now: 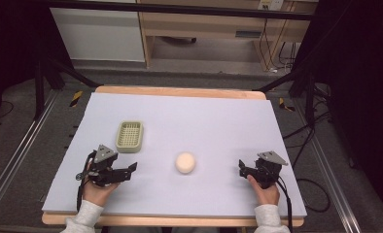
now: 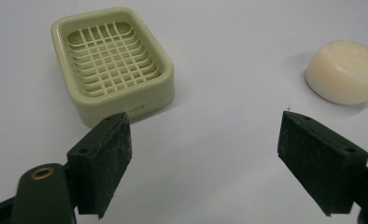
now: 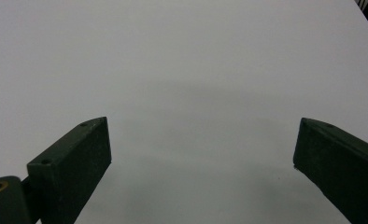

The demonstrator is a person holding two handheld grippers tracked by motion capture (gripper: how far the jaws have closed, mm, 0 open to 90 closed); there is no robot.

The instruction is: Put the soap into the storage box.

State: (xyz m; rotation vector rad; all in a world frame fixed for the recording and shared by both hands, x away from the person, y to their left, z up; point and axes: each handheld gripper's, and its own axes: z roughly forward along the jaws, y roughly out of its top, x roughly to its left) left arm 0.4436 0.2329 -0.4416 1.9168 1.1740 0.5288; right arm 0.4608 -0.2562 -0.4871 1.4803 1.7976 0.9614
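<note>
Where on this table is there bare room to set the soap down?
Bare mat stretches behind the soap to the far edge, right of the soap dish, and between soap and right gripper. It is tightest near the left gripper, below the dish.

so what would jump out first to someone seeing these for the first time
Probably the round cream-white bar of soap, lying alone near the middle of the pale lilac table cover. To its left, apart from it, sits the empty pale green plastic soap dish with a grid floor. Both hand-held grippers, left gripper and right gripper, flank the soap with jaws wide open.
</note>
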